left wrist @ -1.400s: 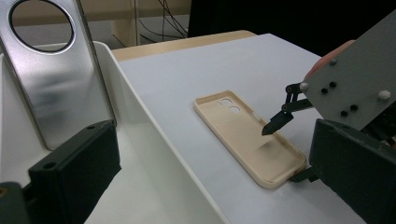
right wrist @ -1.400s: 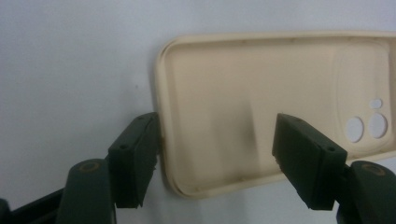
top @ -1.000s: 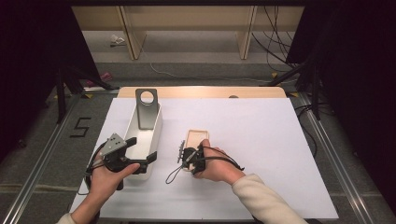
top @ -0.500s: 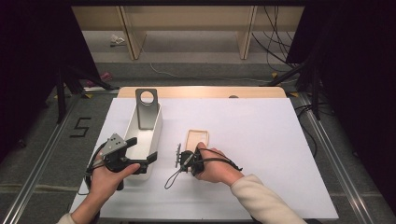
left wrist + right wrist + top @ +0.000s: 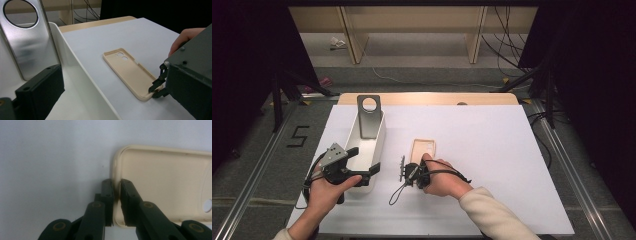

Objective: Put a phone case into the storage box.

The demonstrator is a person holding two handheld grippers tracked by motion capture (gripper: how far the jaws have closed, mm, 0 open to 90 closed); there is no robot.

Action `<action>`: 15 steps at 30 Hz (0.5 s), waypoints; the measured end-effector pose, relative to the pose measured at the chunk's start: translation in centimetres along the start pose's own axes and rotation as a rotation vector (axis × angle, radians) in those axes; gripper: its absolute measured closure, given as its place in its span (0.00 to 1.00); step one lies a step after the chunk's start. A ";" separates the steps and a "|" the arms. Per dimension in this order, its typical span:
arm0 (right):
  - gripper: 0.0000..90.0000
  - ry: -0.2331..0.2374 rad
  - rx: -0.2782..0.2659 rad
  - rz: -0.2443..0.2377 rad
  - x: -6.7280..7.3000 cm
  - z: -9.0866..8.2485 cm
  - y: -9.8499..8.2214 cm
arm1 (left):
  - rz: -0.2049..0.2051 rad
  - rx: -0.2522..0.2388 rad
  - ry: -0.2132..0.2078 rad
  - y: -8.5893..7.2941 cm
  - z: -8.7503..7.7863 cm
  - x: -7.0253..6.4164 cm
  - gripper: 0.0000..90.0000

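Your right gripper [image 5: 116,202] has just been closing its jaws, and in the right gripper view they now sit one on each side of the near rim of the beige phone case [image 5: 162,182], one jaw outside the wall and one inside, pressed onto that thin edge. The case lies flat and open side up on the white table sheet [image 5: 492,150], a little below the middle of the high view, with its camera holes at the far end; your right hand [image 5: 444,177] rests just below it. In the left gripper view the same case [image 5: 130,71] runs from the centre toward the lower right, and the right gripper's linkage [image 5: 158,83] meets its near corner there. Your left gripper [image 5: 344,167] is at the lower left of the high view, held in your left hand [image 5: 329,192] over the near end of the white bin [image 5: 377,137]; its jaws stand apart with nothing between them. A brushed metal plate [image 5: 369,115] with a round hole leans upright at the far end of that bin, just left of the case.
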State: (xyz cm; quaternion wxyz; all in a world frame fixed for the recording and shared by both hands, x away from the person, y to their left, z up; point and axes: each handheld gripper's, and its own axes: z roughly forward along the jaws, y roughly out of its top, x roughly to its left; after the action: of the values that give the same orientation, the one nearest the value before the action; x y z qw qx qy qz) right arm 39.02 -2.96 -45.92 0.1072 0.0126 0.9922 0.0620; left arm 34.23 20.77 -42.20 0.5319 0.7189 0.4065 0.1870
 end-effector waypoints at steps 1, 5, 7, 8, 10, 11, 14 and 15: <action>0.92 -0.003 -0.007 -0.007 0.0 0.0 0.0 | 0.000 0.000 0.000 0.0 0.0 0.0 0.02; 0.93 0.000 0.001 -0.014 0.1 0.0 0.0 | -0.001 -0.002 0.001 0.0 0.0 0.0 0.02; 0.94 0.006 -0.002 -0.012 0.1 0.0 0.0 | -0.001 -0.002 0.001 0.0 0.0 0.0 0.02; 0.94 0.009 -0.003 -0.011 0.1 -0.1 -0.1 | -0.001 -0.002 0.001 0.0 0.0 0.0 0.02; 0.95 0.010 -0.015 -0.013 0.0 -0.1 -0.3 | -0.007 -0.001 -0.001 0.0 0.0 0.0 0.02; 0.95 0.014 -0.019 -0.010 0.0 -0.1 -0.4 | -0.008 0.000 0.000 0.0 0.0 0.1 0.02; 0.96 0.009 -0.039 -0.013 0.0 -0.1 -0.7 | -0.007 0.000 0.000 0.0 0.0 0.1 0.02; 0.96 0.014 -0.047 -0.007 0.0 -0.1 -0.8 | -0.006 -0.001 0.000 0.0 0.0 0.1 0.02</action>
State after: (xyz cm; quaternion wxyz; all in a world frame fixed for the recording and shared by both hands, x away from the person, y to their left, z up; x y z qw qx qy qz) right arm 38.96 -3.74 -45.89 0.1008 0.0062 0.9913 0.0849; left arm 34.25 20.84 -42.22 0.5328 0.7173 0.4088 0.1857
